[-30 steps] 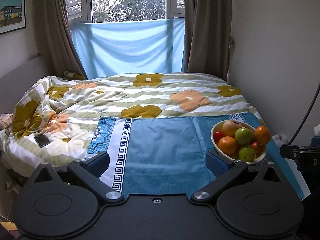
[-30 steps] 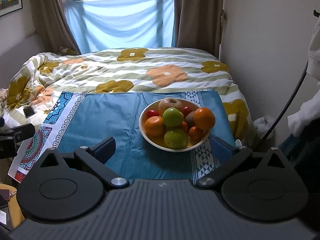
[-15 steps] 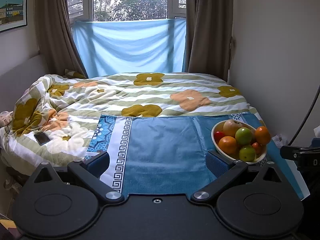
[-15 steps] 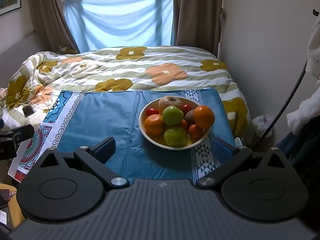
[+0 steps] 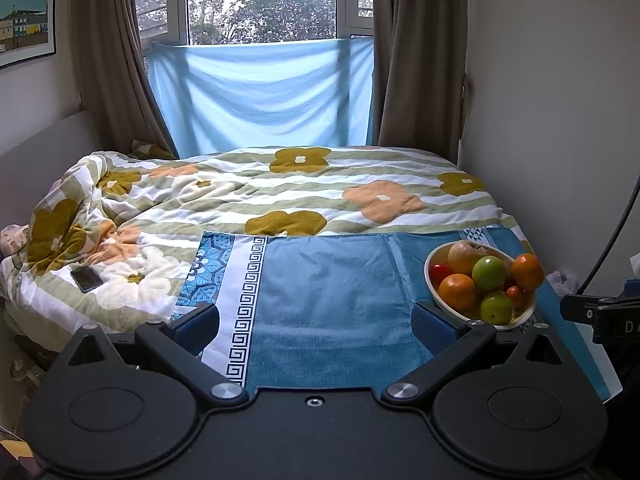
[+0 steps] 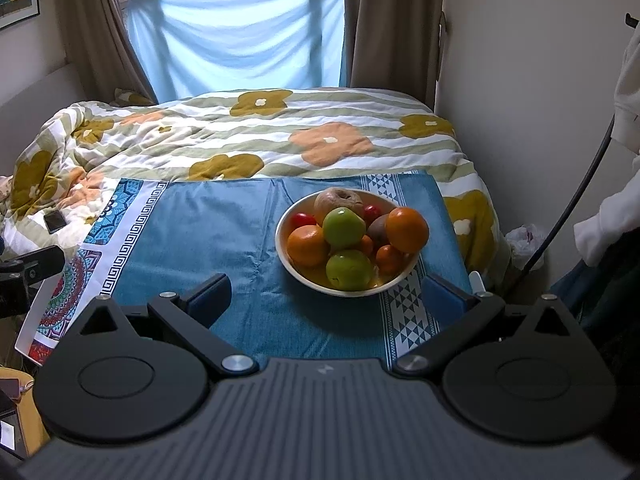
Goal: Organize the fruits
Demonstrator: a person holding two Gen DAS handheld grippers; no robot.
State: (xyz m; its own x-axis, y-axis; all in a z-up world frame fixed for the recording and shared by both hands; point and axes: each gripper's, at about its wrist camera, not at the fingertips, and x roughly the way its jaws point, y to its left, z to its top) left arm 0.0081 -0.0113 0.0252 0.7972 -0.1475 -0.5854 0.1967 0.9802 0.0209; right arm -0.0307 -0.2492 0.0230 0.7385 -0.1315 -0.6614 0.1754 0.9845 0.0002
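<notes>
Fruit bowl point(image 6: 348, 286) upright on blue cloth point(image 6: 224, 232); round, no long axis. Both tongs spread apart, empty.

the left gripper point(image 5: 316, 322) is matte black: two round housings with shallow circular recesses, triangular cut-outs above them, and angled link bars pinned by silver round-head screws. a small screw sits at the centre of the body's front edge. its fingers point(image 5: 198, 322) carry blue textured pads. the right gripper point(image 6: 326, 292) has the same black discs, links and silver screws, but its body is grey and ribbed with fine parallel grooves (a small pale logo sits at the middle). its fingers point(image 6: 210, 294) are blue-padded too.
</notes>
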